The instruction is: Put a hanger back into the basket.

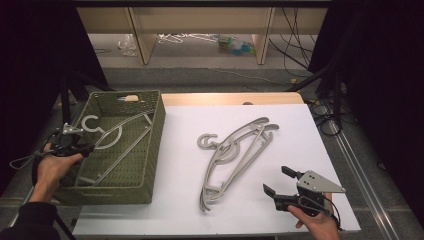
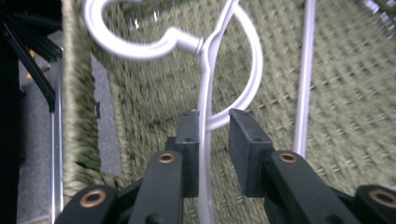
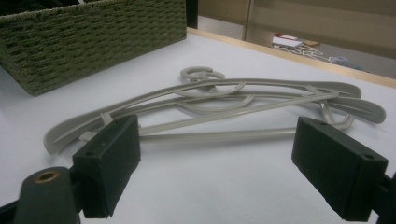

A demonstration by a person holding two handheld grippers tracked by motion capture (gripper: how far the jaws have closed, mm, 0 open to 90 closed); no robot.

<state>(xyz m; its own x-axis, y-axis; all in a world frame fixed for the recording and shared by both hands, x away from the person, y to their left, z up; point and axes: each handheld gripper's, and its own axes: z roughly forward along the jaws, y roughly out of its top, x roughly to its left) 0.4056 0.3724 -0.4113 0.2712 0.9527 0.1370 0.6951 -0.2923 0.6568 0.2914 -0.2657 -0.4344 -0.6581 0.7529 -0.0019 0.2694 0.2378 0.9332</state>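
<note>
One grey hanger (image 1: 116, 145) lies in the green woven basket (image 1: 155, 135), its neck between the left tongs (image 2: 212, 122), which sit narrow and slack around it. Right tongs (image 3: 215, 154) gape wide, hanger pile (image 3: 219, 105) on the bench (image 1: 300, 130) just ahead; can't spot any writing.

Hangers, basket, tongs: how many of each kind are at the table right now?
Grey hangers: 3, one in the basket and two stacked on the table.
Green woven basket: 1.
Tongs: 2, left and right.
Total: 6.
</note>
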